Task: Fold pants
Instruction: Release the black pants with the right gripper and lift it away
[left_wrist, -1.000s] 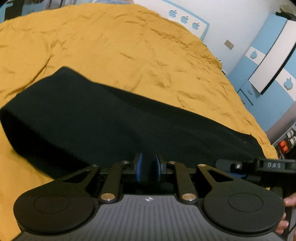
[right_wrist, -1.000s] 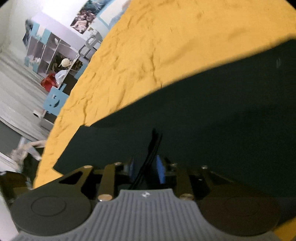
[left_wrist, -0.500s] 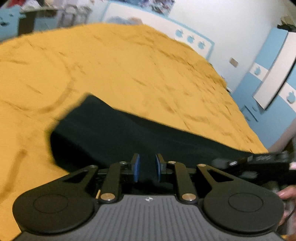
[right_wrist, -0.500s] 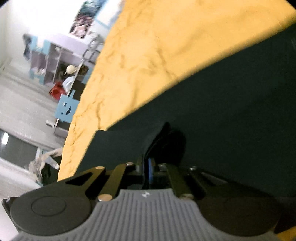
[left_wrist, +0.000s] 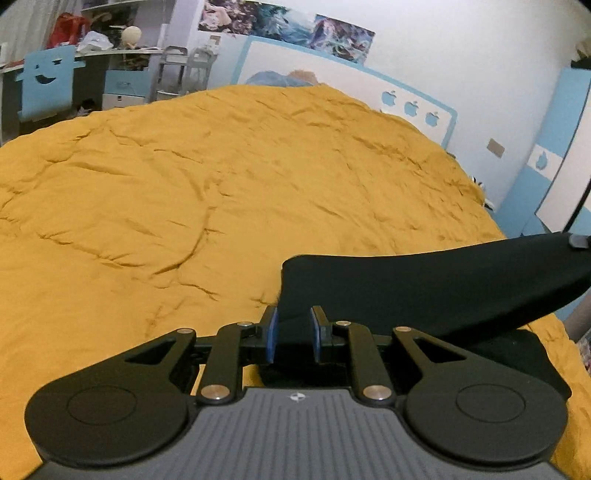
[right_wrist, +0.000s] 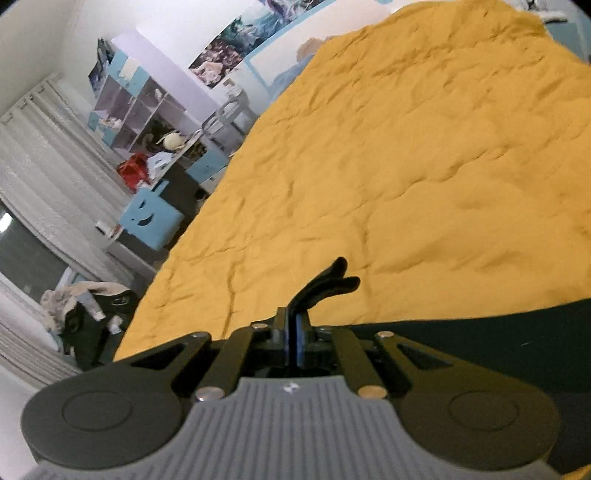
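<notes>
Seemingly taut, the smooth black pants (left_wrist: 436, 280) stretch above a wrinkled mustard bedspread (left_wrist: 221, 192), their edge clamped narrowly in the left gripper (left_wrist: 292, 334). Right view: the right gripper (right_wrist: 293, 341) pinches a fabric fold tight.

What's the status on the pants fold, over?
Left gripper and right gripper both clamped on black pants. Pants lifted over yellow bedspread. Nothing in the way.

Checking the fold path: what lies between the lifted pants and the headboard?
Only bare yellow bedspread between the black pants and the headboard, per the left wrist view.
</notes>
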